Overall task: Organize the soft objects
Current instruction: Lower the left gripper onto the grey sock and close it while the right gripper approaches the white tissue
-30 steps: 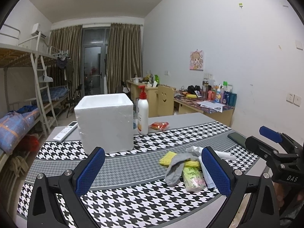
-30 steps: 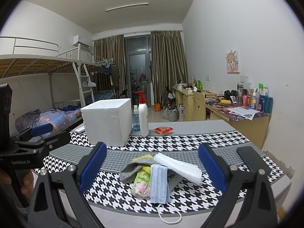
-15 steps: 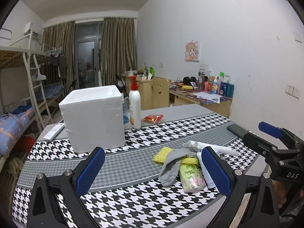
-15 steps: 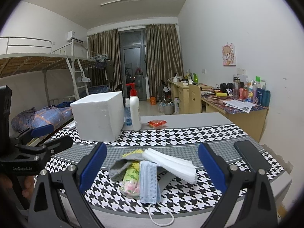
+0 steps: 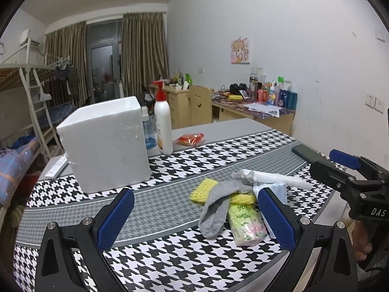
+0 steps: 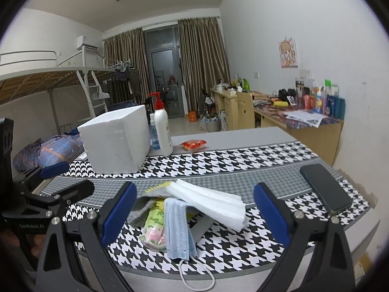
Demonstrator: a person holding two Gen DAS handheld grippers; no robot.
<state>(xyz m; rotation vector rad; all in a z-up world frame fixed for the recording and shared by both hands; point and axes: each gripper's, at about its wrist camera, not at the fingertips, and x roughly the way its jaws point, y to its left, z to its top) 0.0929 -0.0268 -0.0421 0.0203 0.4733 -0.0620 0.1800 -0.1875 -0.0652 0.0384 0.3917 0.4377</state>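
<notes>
The right tongs (image 6: pixel 193 209) stood wide apart above the near edge of the desk (image 6: pixel 243 155), holding nothing, their blue pads (image 6: pixel 119 209) framing a heap of soft things. In that heap a folded white cloth (image 6: pixel 209 202) lay across the top, a light blue face mask (image 6: pixel 178 228) draped toward the near edge with its ear loop hanging over it, a green tissue pack (image 6: pixel 153 228) lay just left of the mask, and a grey sock (image 6: pixel 139 211) and a yellow sponge (image 6: pixel 158 185) showed partly beneath. A dark phone (image 6: pixel 325 189) lay near the right edge. Toward the far left stood a white foam box (image 6: pixel 116 141), with a pump bottle (image 6: pixel 163 131) just beside it. The left tongs (image 6: pixel 48 182) showed at the left edge of the view.
</notes>
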